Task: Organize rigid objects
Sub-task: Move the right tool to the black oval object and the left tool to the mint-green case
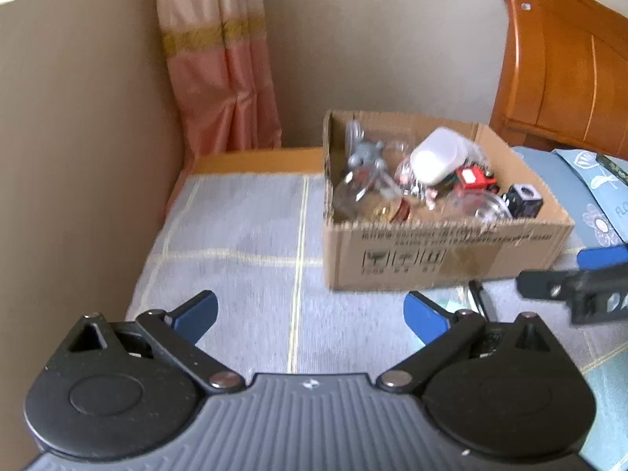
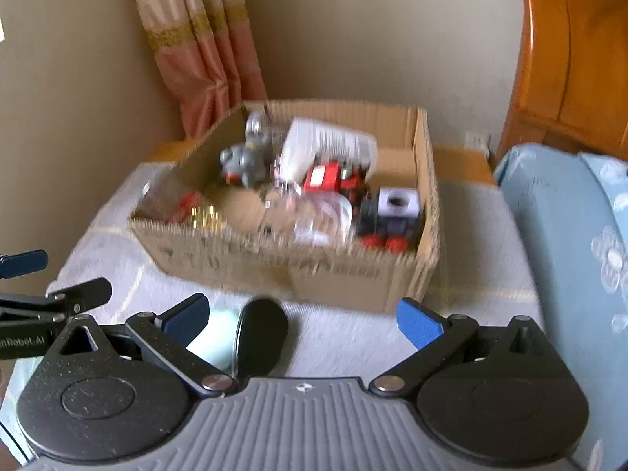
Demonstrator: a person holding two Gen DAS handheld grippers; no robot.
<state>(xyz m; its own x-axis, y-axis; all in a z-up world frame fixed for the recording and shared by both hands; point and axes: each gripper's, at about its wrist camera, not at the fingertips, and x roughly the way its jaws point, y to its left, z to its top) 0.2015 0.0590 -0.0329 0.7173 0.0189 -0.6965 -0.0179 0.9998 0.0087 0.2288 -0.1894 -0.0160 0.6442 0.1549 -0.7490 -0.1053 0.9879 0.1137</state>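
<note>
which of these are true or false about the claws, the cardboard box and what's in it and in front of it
1. Both claws are open and hold nothing. True: the left claw and the right claw each have their fingers spread wide with nothing between them.
2. The cardboard box is empty. False: it holds several things, among them a red toy vehicle, a grey figure and a white container.
3. A black oval object lies on the cloth in front of the box. True.
4. The box's top is closed. False: it is open, with the contents in plain view.
5. The grey figure is outside the box. False: it sits inside, toward the back.
</note>
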